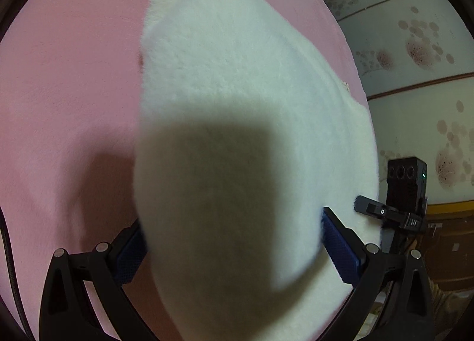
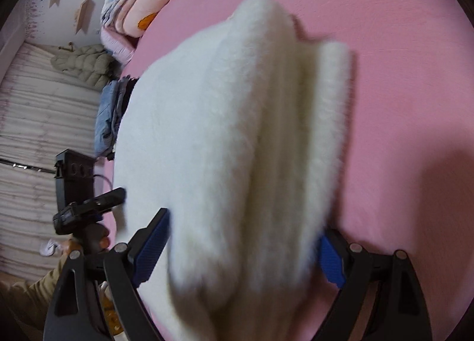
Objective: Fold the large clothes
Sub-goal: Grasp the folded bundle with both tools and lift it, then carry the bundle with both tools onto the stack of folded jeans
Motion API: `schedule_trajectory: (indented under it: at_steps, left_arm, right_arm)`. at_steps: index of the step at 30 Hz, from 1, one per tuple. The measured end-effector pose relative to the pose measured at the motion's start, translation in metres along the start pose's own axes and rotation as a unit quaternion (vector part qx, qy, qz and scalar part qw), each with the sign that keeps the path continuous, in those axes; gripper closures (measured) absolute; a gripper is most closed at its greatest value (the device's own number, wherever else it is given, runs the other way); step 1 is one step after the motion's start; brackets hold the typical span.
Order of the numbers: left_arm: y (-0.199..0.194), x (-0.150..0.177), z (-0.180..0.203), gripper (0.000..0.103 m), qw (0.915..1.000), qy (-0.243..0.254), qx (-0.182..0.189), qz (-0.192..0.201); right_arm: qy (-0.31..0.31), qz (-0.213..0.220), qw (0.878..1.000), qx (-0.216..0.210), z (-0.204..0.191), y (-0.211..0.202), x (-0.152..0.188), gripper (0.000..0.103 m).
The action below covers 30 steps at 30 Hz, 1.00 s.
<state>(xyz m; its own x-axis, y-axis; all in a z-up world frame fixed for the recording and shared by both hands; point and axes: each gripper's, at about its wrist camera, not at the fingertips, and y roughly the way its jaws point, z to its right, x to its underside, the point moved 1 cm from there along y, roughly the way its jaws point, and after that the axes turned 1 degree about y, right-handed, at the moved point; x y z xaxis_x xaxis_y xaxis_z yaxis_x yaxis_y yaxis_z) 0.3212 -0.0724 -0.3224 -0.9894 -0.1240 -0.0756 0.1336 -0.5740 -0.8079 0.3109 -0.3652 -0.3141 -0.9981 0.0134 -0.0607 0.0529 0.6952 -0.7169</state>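
The left wrist view looks forward along its fingers, very near the white fleece garment (image 1: 237, 104) over the pink bed sheet (image 1: 68, 74); the right gripper (image 1: 394, 210) appears at 3 o'clock. The right wrist view faces the same garment (image 2: 225, 133) closely, with the left gripper (image 2: 86, 207) at 9 o'clock

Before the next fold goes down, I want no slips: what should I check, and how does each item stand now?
1. Left gripper around the fluffy white fleece garment: ok, fabric fills the gap between its fingers.
2. Right gripper likewise: ok.
3. Firmness of both grips: cannot tell, wide gaps.
4. Pink bed sheet bare where the fold lands: ok.
5. Layers aligned: not ok, a white strip sticks out.
6. Folded blue clothes apart from the garment: cannot tell.
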Motion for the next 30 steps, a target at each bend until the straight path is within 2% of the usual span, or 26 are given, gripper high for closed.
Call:
schedule_trajectory:
  at_steps: [3, 8, 11, 14, 15, 19, 20, 23, 30]
  left_arm:
    - [0.010, -0.002, -0.003, 0.000, 0.9996, 0.001, 0.026, -0.015]
    - [0.013, 0.001, -0.003, 0.000, 0.9988, -0.005, 0.039, -0.030]
    - [0.011, 0.004, 0.002, 0.000, 0.9991, -0.011, 0.024, -0.033]
    - [0.005, 0.008, 0.012, 0.001, 0.9995, -0.004, -0.013, -0.029]
    - [0.002, 0.009, 0.016, 0.002, 0.9994, -0.002, -0.024, -0.024]
    - [-0.015, 0.018, 0.037, 0.023, 0.9982, 0.012, -0.059, 0.004]
    - [-0.019, 0.019, 0.043, 0.028, 0.9978, 0.016, -0.063, 0.009]
    - [-0.041, 0.029, 0.063, 0.032, 0.9959, 0.030, -0.082, 0.026]
    - [-0.106, 0.063, 0.088, 0.032, 0.9944, 0.024, -0.096, 0.038]
  right_arm:
    - [-0.002, -0.029, 1.000, -0.008, 0.001, 0.015, -0.009, 0.000]
    - [-0.020, -0.052, 0.998, 0.032, -0.014, 0.024, -0.009, 0.000]
    - [-0.025, -0.053, 0.997, 0.042, -0.021, 0.023, -0.007, 0.000]
    - [-0.036, -0.042, 0.997, 0.047, -0.034, 0.023, -0.007, 0.014]
    - [-0.036, -0.039, 0.998, 0.042, -0.037, 0.020, -0.006, 0.023]
    - [-0.046, -0.019, 0.998, 0.046, -0.048, 0.006, -0.007, 0.053]
    - [-0.053, -0.013, 0.997, 0.052, -0.055, 0.001, -0.005, 0.054]
    - [-0.071, -0.001, 0.995, 0.071, -0.072, -0.007, -0.001, 0.058]
    - [-0.087, 0.011, 0.993, 0.078, -0.124, -0.044, 0.033, 0.060]
